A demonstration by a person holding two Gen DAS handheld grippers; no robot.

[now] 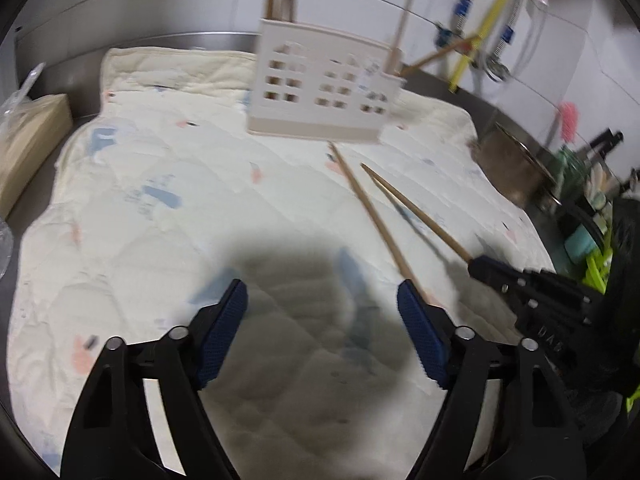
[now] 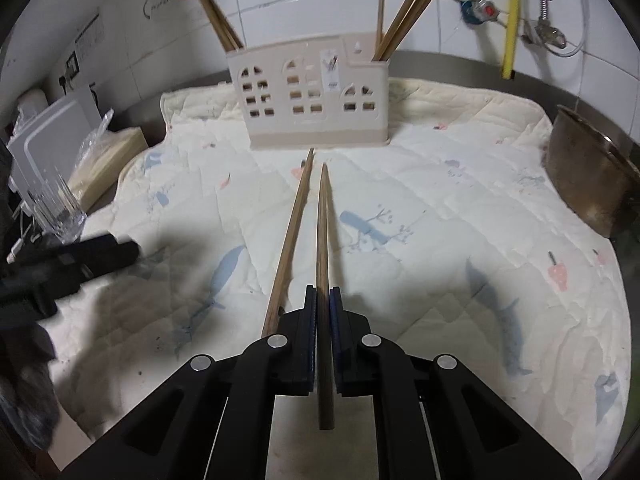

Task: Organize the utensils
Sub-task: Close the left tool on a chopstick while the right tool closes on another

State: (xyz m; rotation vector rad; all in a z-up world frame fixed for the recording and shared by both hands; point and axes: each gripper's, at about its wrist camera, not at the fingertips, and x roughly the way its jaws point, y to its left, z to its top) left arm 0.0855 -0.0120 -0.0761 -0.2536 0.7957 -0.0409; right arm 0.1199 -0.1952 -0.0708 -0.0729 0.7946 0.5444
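A beige utensil holder point(image 2: 316, 96) with window cut-outs stands at the far side of the quilted mat point(image 2: 440, 208); several wooden chopsticks stand in its left and right compartments. My right gripper point(image 2: 323, 300) is shut on one wooden chopstick point(image 2: 322, 240), pointing at the holder. A second chopstick point(image 2: 292, 240) lies on the mat just to its left. My left gripper point(image 1: 322, 300) is open and empty over the mat. The left wrist view also shows the holder point(image 1: 324, 88), the held chopstick point(image 1: 416, 216), the lying chopstick point(image 1: 372, 216) and the right gripper point(image 1: 480, 268).
A metal pot point(image 2: 588, 176) stands at the mat's right edge. A clear glass point(image 2: 60, 208), a wrapped tan box point(image 2: 108, 160) and a white container point(image 2: 52, 136) sit left. The tiled wall with hoses point(image 2: 512, 20) is behind the holder.
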